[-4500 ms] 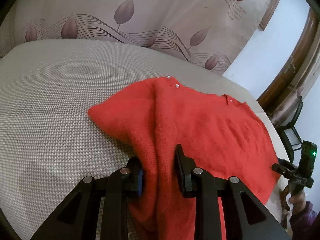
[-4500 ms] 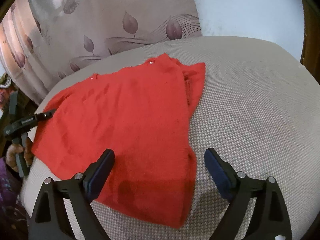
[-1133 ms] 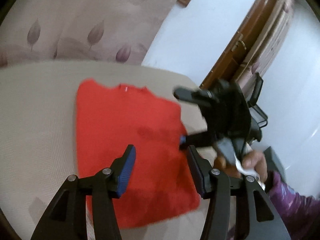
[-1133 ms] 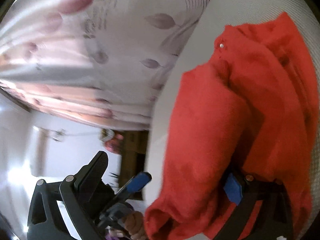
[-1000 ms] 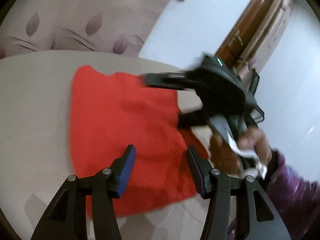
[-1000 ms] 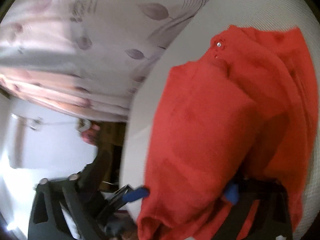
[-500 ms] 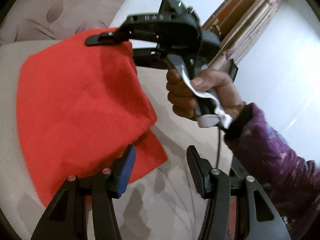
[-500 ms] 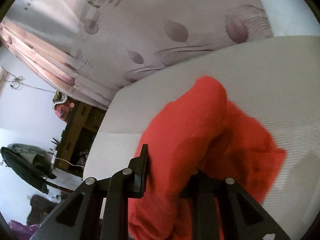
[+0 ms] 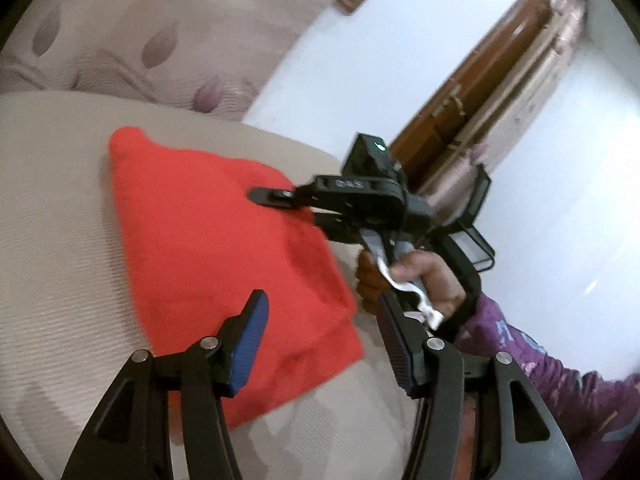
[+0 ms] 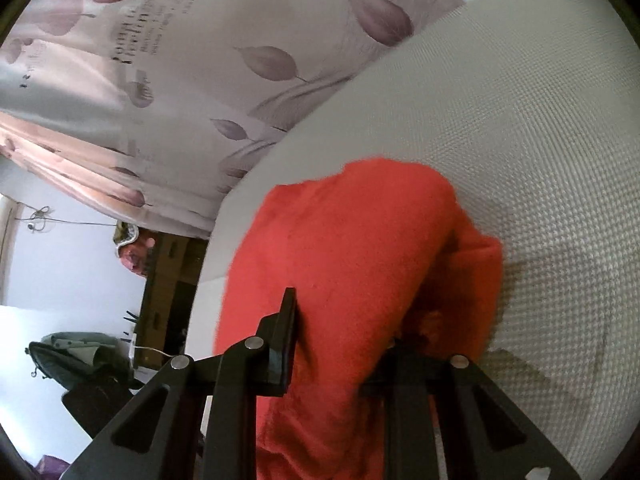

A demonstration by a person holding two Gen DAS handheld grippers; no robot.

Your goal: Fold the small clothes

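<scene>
Fingers point(image 10: 286, 344) of the right gripper point(image 10: 340, 340) stand pinched close on a bunched fold of the red garment point(image 9: 224, 248), which fills the lower centre of the right wrist view and drapes on up over the grey woven surface point(image 10: 540, 128). Blue-padded fingers point(image 9: 248, 336) of the left gripper point(image 9: 320, 336) stand about half apart with nothing clamped; the garment's near corner lies under the left one. From the left wrist view the right gripper point(image 9: 280, 196) reaches in from centre right, a hand point(image 9: 416, 280) in a purple sleeve point(image 9: 560, 376) holding it. Raised lettering on its body is too blurred to read. Dark script on the leaf-print curtain point(image 10: 168, 40) (upper left) is also illegible.
</scene>
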